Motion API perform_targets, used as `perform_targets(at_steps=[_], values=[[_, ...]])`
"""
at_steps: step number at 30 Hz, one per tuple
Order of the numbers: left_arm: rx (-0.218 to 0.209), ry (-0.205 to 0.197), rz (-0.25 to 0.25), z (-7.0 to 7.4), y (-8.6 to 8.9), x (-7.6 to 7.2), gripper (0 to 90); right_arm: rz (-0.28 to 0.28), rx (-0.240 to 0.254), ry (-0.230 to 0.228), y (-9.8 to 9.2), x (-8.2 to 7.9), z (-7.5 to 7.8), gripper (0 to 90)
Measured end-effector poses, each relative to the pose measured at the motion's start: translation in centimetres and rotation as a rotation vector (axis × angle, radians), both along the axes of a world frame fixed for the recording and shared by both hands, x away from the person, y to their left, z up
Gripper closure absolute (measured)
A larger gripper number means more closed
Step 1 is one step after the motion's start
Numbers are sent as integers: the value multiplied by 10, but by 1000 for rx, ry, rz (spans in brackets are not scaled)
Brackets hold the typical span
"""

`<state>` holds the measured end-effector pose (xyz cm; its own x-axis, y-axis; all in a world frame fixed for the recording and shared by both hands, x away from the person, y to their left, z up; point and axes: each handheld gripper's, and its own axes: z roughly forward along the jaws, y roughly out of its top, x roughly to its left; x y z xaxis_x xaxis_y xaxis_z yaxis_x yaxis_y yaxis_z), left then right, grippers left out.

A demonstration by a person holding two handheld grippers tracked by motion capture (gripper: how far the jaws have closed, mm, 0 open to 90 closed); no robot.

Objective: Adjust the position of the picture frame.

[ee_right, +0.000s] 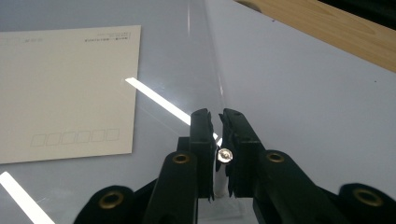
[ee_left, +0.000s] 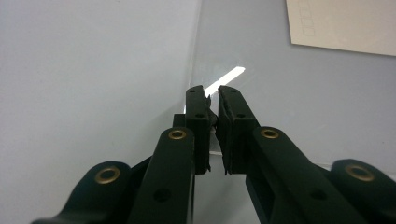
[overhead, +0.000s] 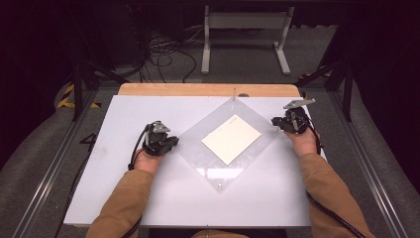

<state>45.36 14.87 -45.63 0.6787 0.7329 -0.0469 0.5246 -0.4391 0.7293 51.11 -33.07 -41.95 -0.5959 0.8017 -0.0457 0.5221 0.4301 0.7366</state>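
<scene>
A clear square plate [overhead: 194, 150] lies turned like a diamond on the white table [overhead: 124, 193]. A cream postcard [overhead: 231, 138] rests at its middle, and whether it is on top of the plate or under it I cannot tell. My left gripper [overhead: 174, 141] is at the plate's left corner. In the left gripper view its jaws [ee_left: 212, 100] are shut on the plate's edge [ee_left: 198, 60], with the postcard [ee_left: 341, 25] beyond. My right gripper [overhead: 277, 124] is at the right corner. Its jaws [ee_right: 215, 116] are shut on that corner, where a small screw [ee_right: 224, 155] sits, beside the postcard [ee_right: 65, 88].
A wooden strip [overhead: 208, 89] runs along the table's far edge. Behind it on the floor stand a white frame [overhead: 245, 29] and loose cables [overhead: 163, 54]. Metal rails [overhead: 59, 158] flank the table. Small screws mark the plate's near corner [overhead: 218, 187] and far corner [overhead: 234, 91].
</scene>
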Motion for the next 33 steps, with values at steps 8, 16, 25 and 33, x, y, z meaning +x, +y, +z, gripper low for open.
perform_targets(at_steps=[8, 16, 25, 33], values=[[92, 21, -115, 11, -7, -46, 833, 24, 7, -4, 5, 0, 3, 822], [183, -28, -274, 27, -32, -109, 900, 33, 30, 6, 6, -1, 3, 822], [103, 14, -215, 22, -20, -99, 897, 4, 37, -38, 5, -9, 6, 720], [47, 97, -49, 11, 1, -50, 895, -70, 30, -17, -13, -60, 4, 799]])
